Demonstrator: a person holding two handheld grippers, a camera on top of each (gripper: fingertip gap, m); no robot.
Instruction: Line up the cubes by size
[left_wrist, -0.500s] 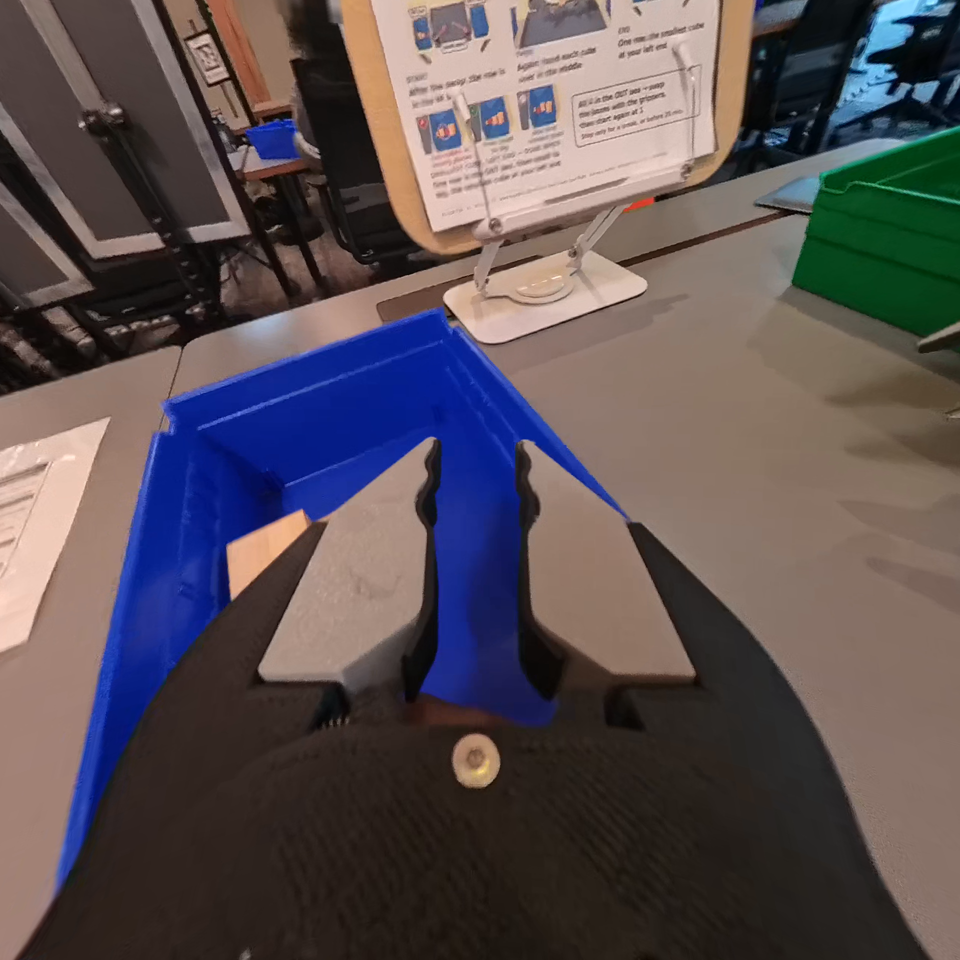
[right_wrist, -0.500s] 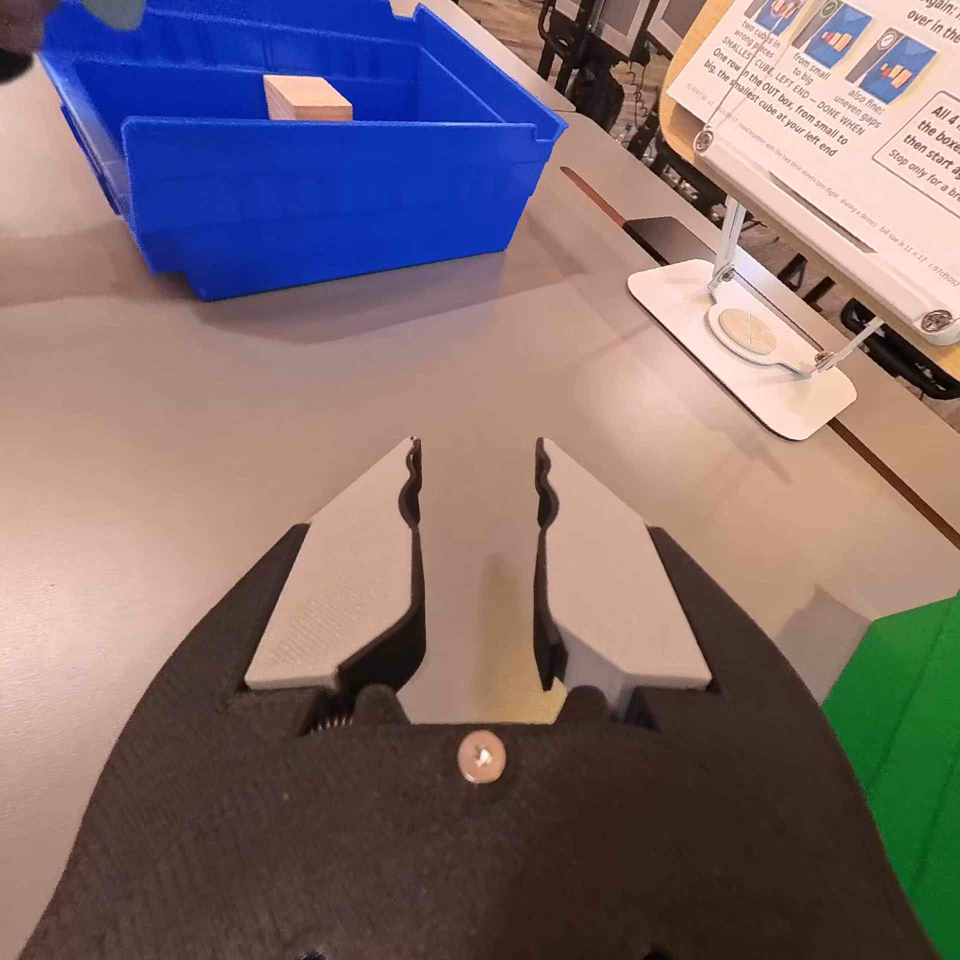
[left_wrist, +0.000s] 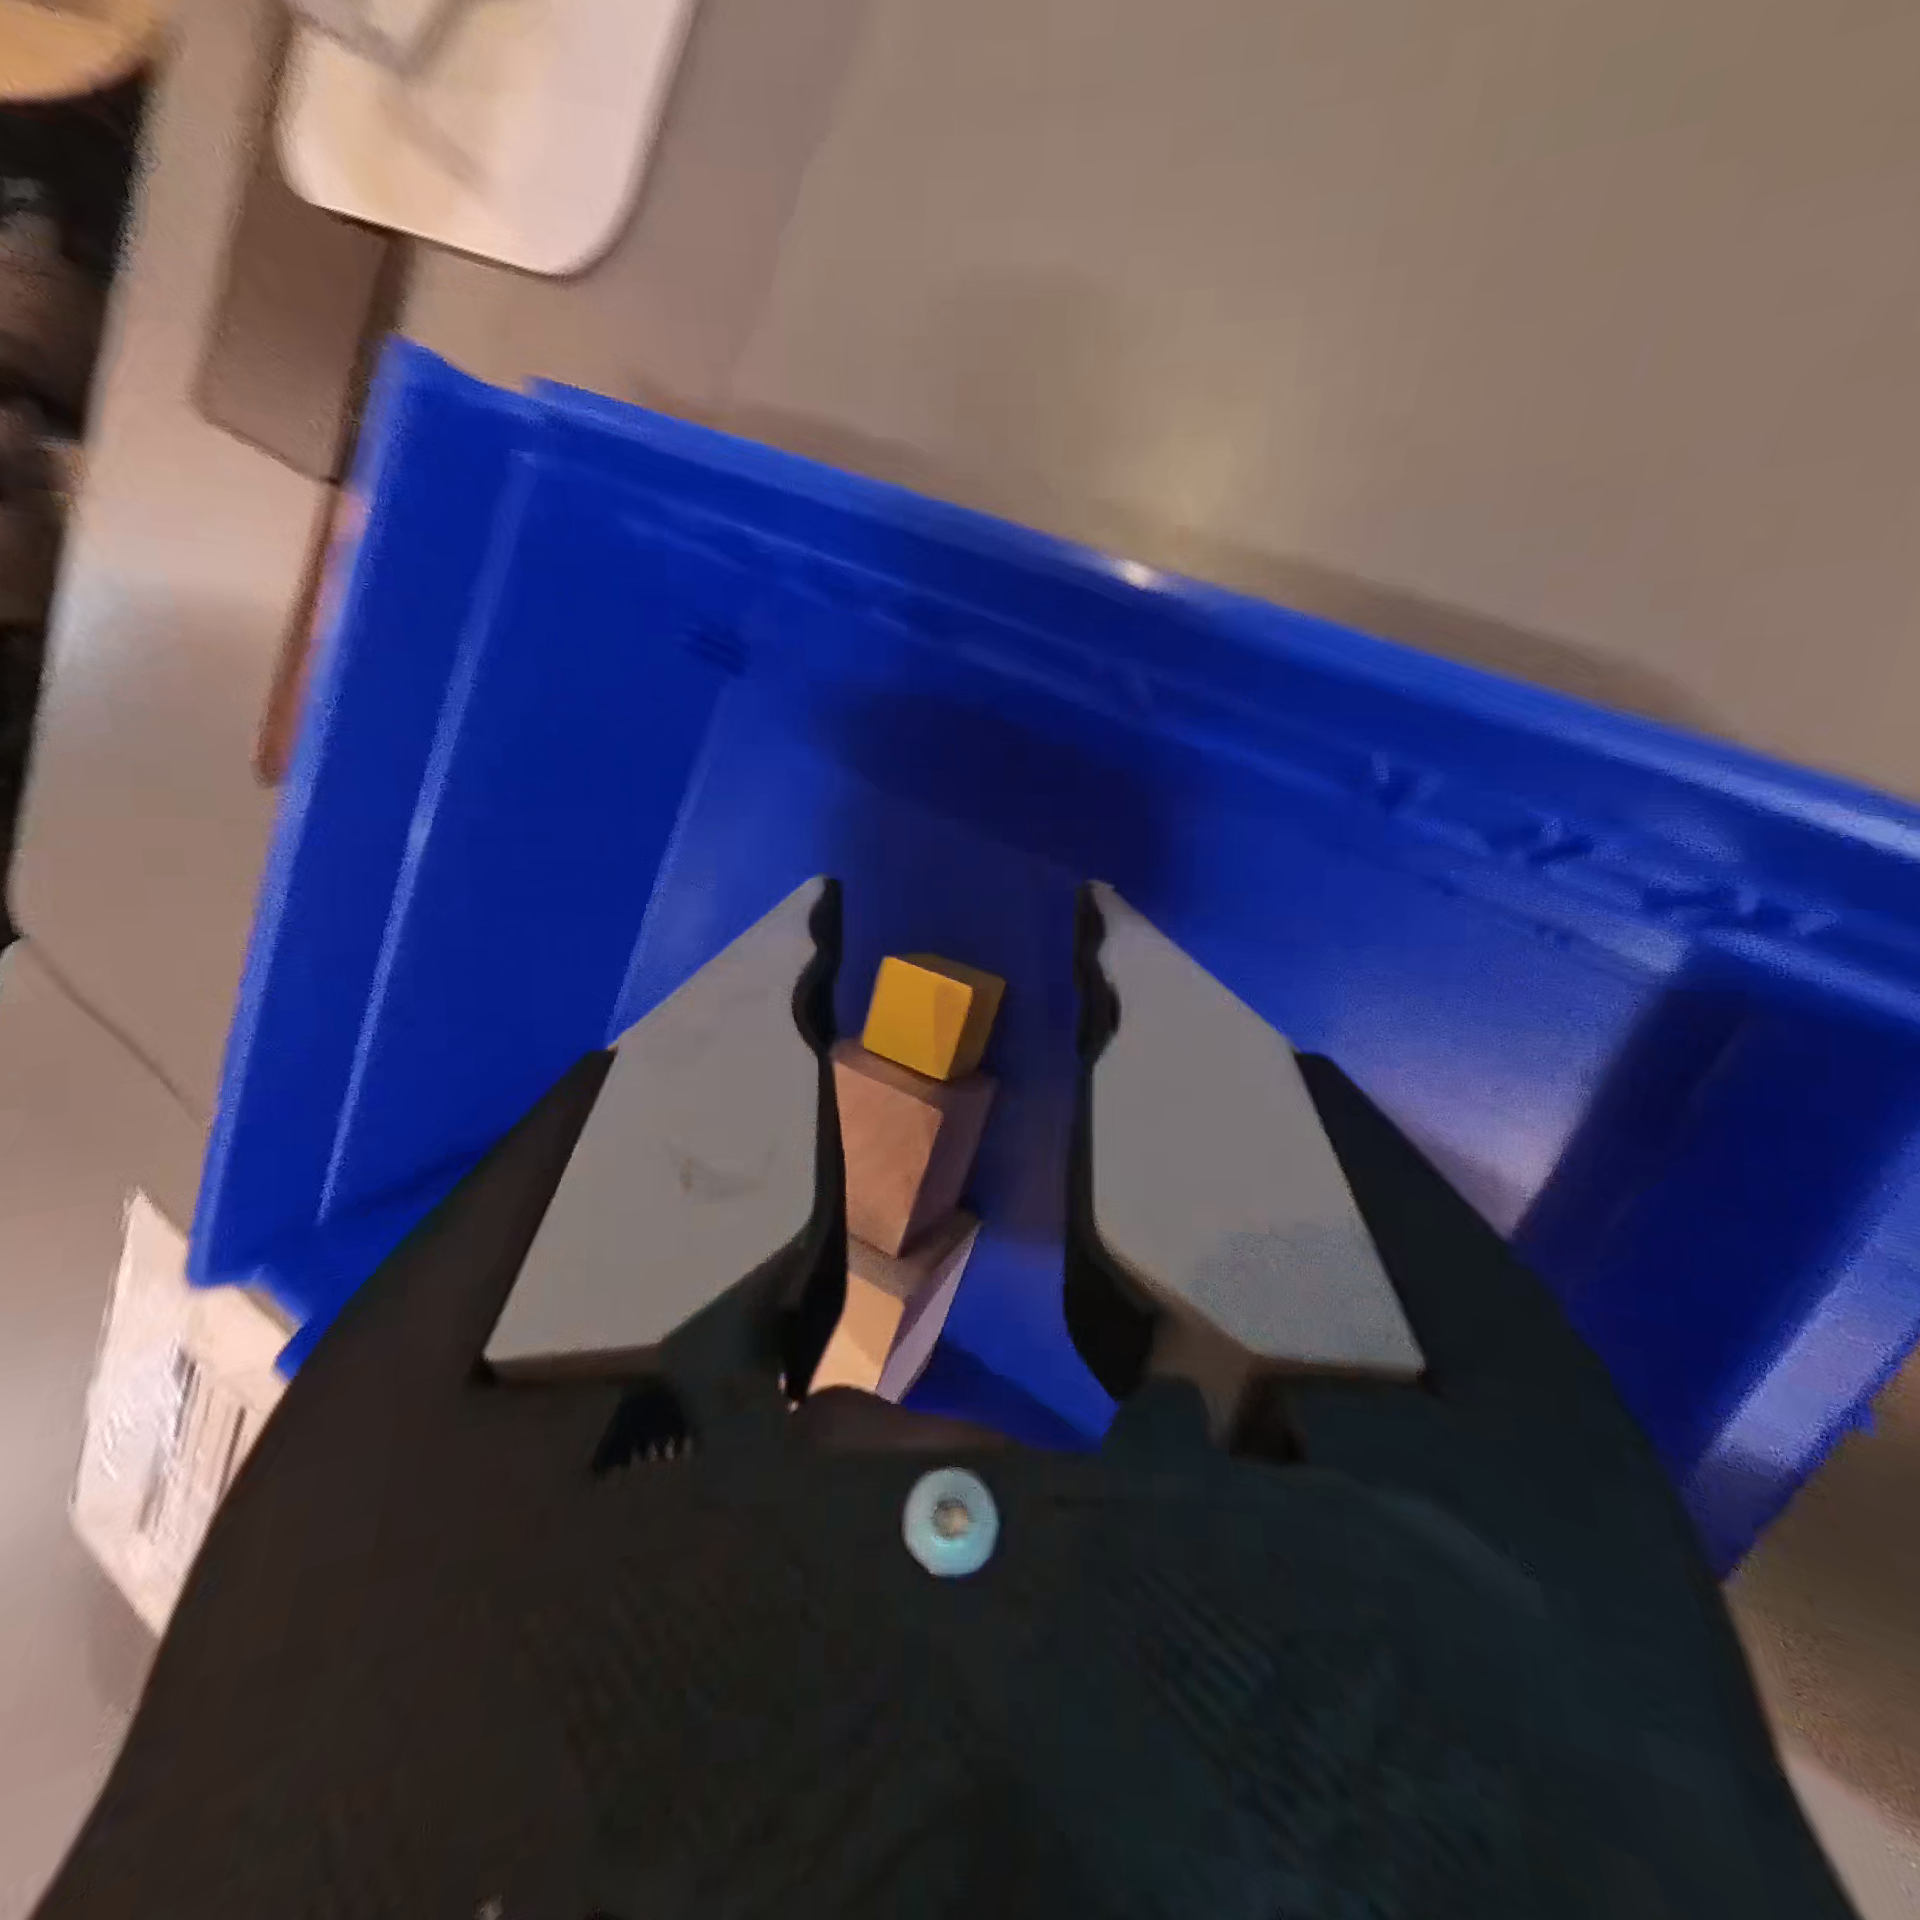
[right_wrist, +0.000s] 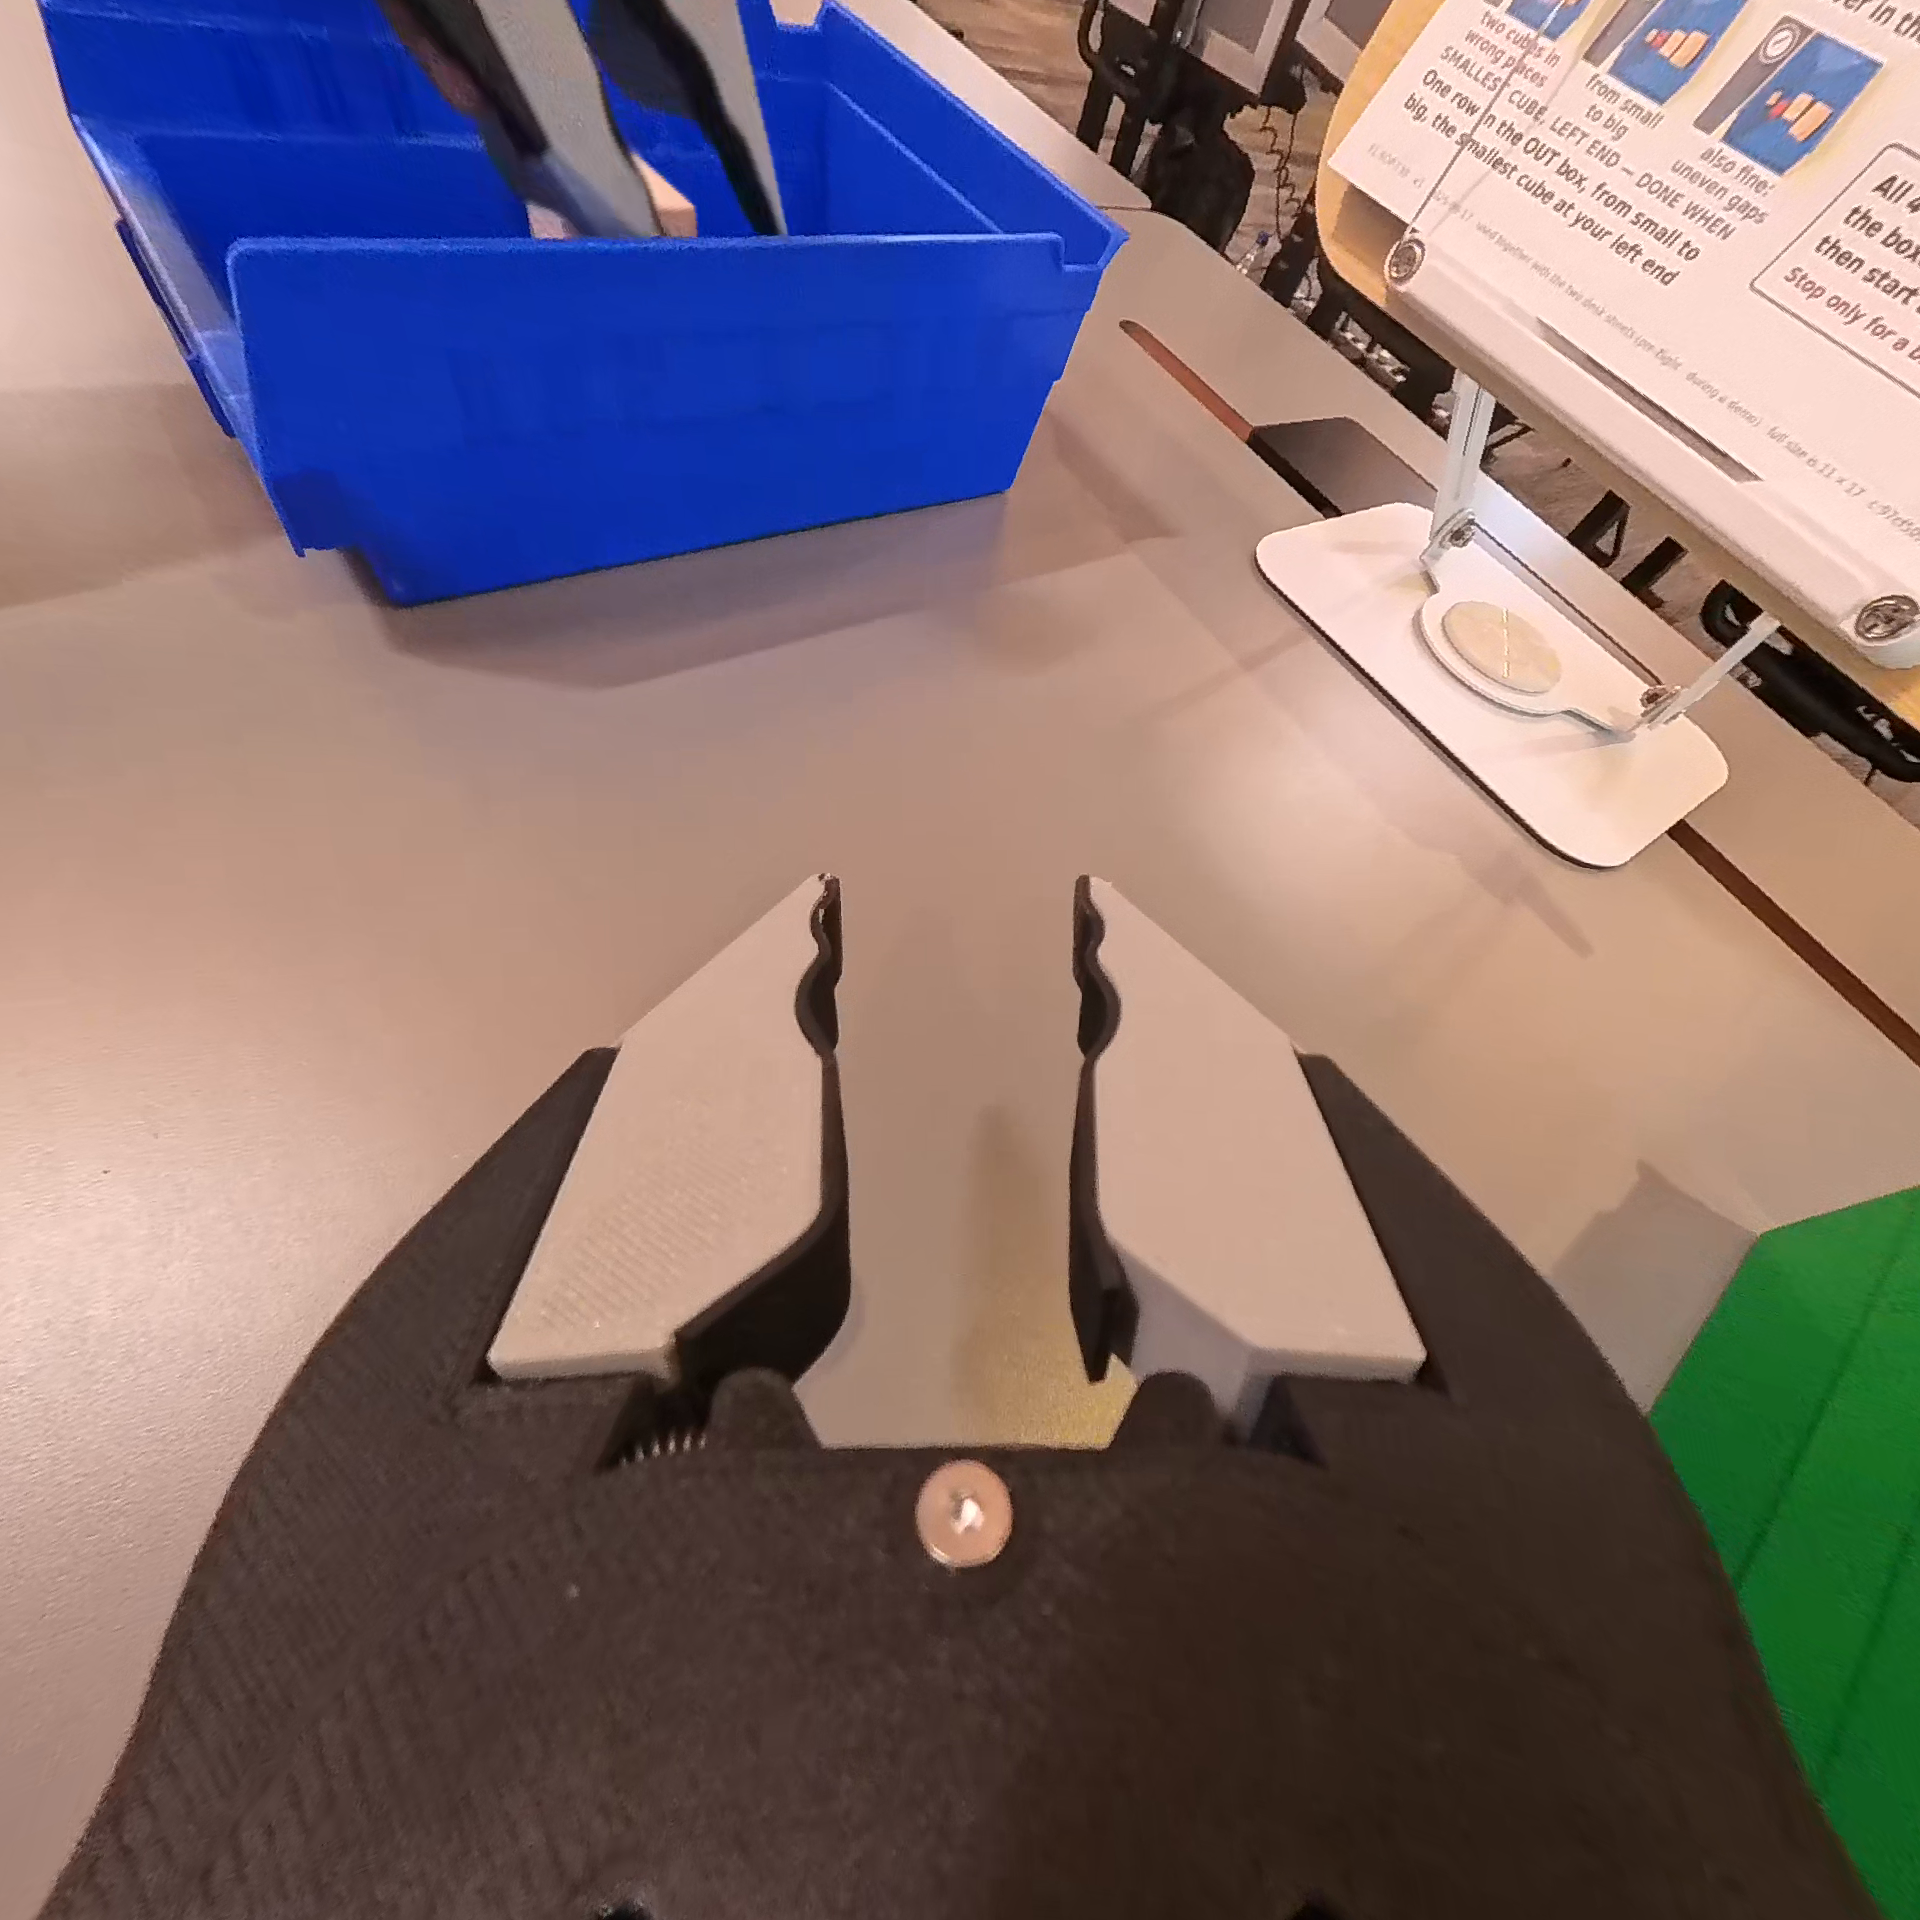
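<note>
Grey table (right_wrist: 520, 883), blue bin (right_wrist: 644, 364) upper left. Left gripper (left_wrist: 951, 904) hangs wide open and empty over the bin; the yellow cube (left_wrist: 930, 1013) sits mid-frame between its fingers, brown cube (left_wrist: 904, 1153) touching below. Right gripper (right_wrist: 954, 894) open, empty, well apart.

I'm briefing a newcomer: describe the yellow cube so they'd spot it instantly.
Find the blue bin on the grey table. Inside it, a row of cubes lies between the open left tool's fingers. The yellow cube is the end one, smallest and painted; its neighbours look like bare wood.
</note>
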